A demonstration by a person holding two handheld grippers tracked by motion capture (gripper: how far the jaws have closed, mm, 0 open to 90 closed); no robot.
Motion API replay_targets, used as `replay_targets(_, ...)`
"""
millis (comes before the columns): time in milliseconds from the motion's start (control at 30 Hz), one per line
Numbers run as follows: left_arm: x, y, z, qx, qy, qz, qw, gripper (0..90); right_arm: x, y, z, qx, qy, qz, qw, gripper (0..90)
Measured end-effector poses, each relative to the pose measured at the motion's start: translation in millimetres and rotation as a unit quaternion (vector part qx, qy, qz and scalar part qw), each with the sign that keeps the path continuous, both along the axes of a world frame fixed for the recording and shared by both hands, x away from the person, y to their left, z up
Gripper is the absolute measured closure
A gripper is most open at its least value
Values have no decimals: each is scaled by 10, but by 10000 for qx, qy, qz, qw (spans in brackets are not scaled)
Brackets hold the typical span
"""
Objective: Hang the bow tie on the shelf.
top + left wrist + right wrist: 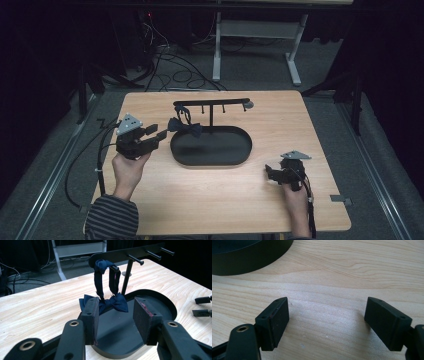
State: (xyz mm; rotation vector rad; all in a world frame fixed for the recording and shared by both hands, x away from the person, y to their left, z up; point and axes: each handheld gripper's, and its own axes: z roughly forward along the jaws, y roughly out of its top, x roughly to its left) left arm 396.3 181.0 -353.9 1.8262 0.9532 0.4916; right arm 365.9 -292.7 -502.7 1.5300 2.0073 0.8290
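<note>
Wooden table [200, 195] over grey carpet [50, 165]

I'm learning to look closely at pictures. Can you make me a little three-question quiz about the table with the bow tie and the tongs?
1. True or false: the bow tie hangs by its strap from a peg on the rack.
2. Which tongs are nearer the bow tie? A) left tongs B) right tongs
3. Fill in: the rack stands in a black oval ____.

Key
1. True; the strap loops over the end peg, as the left gripper view shows.
2. A; the left tongs are open right beside the bow tie, while the right tongs are open above bare table.
3. tray
</note>
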Motion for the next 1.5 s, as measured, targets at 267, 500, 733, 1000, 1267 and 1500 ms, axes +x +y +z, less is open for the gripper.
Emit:
replay_targets(267, -68, 17, -28, -40, 35, -3, 10000, 559, 0, 0, 0, 0, 0, 1, 10000, 210)
replay_targets(500, -128, 27, -52, -53, 92, -21, 9999, 570, 0, 0, 0, 3, 1, 0, 10000, 209)
replay_targets(733, -199, 67, -79, -134, 117, 21, 9998, 567, 0, 2, 0, 1, 3, -3, 10000, 209)
replay_targets(1000, -277, 110, -131, -214, 210, 59, 9995, 555, 0, 2, 0, 2, 2, -3, 10000, 209)
replay_targets(1267, -346, 152, -138, -267, 246, 102, 9993, 546, 0, 1, 0, 0, 1, 0, 10000, 209)
replay_targets(1500, -420, 174, -182, -361, 255, 105, 9990, 538, -1, 2, 0, 5, 5, -5, 10000, 209)
